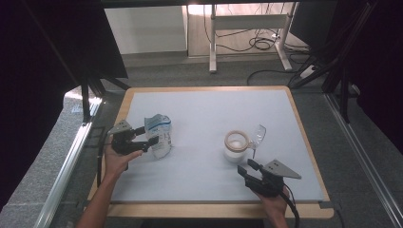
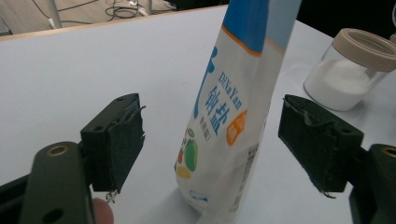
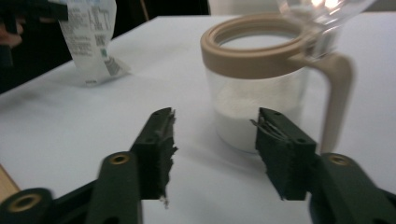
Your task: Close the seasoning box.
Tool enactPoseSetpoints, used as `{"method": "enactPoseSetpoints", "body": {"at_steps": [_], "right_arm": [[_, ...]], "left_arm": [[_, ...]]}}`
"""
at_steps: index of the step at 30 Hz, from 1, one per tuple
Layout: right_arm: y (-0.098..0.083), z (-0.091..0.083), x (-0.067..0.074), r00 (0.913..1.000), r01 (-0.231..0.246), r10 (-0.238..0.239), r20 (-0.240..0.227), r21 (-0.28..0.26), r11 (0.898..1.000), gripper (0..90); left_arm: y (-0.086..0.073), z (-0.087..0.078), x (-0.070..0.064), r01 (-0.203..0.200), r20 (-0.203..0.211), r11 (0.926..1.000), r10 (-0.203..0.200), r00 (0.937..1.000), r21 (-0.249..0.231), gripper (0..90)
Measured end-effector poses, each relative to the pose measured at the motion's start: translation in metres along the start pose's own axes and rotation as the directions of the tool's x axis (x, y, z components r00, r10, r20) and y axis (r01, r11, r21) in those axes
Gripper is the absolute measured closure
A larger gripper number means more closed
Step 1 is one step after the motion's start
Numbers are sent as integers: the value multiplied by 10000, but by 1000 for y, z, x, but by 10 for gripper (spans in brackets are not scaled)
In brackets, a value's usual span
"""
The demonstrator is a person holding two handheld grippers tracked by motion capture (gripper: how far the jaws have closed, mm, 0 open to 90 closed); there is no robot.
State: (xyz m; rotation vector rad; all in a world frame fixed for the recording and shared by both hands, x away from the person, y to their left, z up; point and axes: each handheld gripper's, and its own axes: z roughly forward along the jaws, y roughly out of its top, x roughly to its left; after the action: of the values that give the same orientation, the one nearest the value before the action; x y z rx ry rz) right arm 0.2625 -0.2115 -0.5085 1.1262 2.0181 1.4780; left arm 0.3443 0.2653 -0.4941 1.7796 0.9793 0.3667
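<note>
A white and blue salt bag (image 1: 159, 135) stands upright at the left of the white table top (image 1: 214, 104). My left gripper (image 1: 146, 135) is open, and the bag (image 2: 233, 116) rises between its jaws with a gap on each side. To the right stands a clear jar (image 1: 236, 145) with a beige rim and handle, holding white powder. Its clear lid (image 1: 258, 134) is tipped back open. My right gripper (image 1: 246, 167) is open near the front edge, pointing at the jar (image 3: 261, 93) from a short way off. Nothing lies between its jaws (image 3: 215, 149).
The table top has a wooden border (image 1: 304, 142). Beyond the far edge are white desk legs (image 1: 212, 42) and cables (image 1: 259, 43) on the floor. A metal rail (image 1: 66, 166) runs along the left side, and dark curtains hang at both sides.
</note>
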Motion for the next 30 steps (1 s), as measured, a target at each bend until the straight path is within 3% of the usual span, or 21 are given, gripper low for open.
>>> {"method": "enactPoseSetpoints", "body": {"at_steps": [3, 7, 11, 15, 17, 21, 30], "right_arm": [[5, -21, -7, 9996, 64, -51, 286, -461, 9989, 671], [15, -40, -23, 9958, -141, 216, 888, -851, 9963, 897], [30, -41, -37, 9885, 30, 113, 1511, -943, 9955, 900], [46, -32, -45, 9838, 193, -11, 1790, -999, 9948, 900], [53, -27, -52, 9843, -100, 302, 1738, -1160, 9932, 900], [62, -16, -59, 9836, -266, 481, 1738, -1239, 9919, 900], [72, -5, -52, 9870, 153, -3, 1609, -918, 9957, 900]], "left_arm": [[-6, -3, -1, -10, -100, 9999, 12, 9999, 160, 205], [-15, -5, -1, 120, -88, 9996, -118, 9999, 236, 206], [-22, -4, -2, 185, -118, 9992, -181, 9998, 345, 205], [-29, -5, -4, 99, -219, 9986, -88, 9997, 515, 206], [-32, -6, -5, 115, -216, 9986, -104, 9997, 514, 206], [-38, -7, -9, 24, -253, 9980, -8, 9997, 637, 210], [-45, -16, -14, -123, -237, 9971, 141, 9996, 752, 228]]}}
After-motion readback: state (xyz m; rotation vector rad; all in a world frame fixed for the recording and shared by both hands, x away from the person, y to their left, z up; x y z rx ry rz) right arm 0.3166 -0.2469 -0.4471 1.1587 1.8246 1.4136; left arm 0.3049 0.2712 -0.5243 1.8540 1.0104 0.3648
